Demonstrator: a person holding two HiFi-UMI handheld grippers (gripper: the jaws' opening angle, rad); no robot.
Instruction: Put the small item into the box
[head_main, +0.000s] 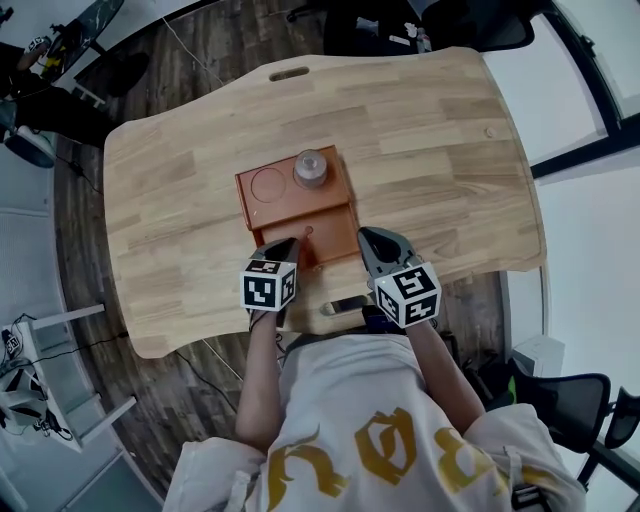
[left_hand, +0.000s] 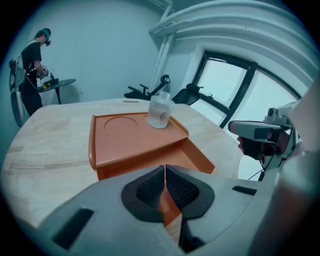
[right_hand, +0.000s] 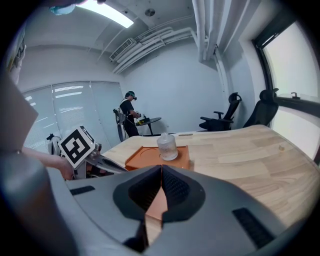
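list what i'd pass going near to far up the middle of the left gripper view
left gripper, shut → orange box, its open low compartment → raised orange shelf with a round recess → small clear plastic bottle → far edge of the wooden table → black office chairs

Office-type room, poss. a lab: pale wood desk (head_main: 180, 200) on dark plank floor (head_main: 200, 40), swivel chairs (right_hand: 225, 115) by big windows (left_hand: 235, 85), exposed ceiling pipes (right_hand: 150, 37) w/ strip light (right_hand: 107, 12), glass partitions (right_hand: 75, 105). 2nd person (right_hand: 129, 116) stands at a small round table (right_hand: 150, 120) in bkgd.
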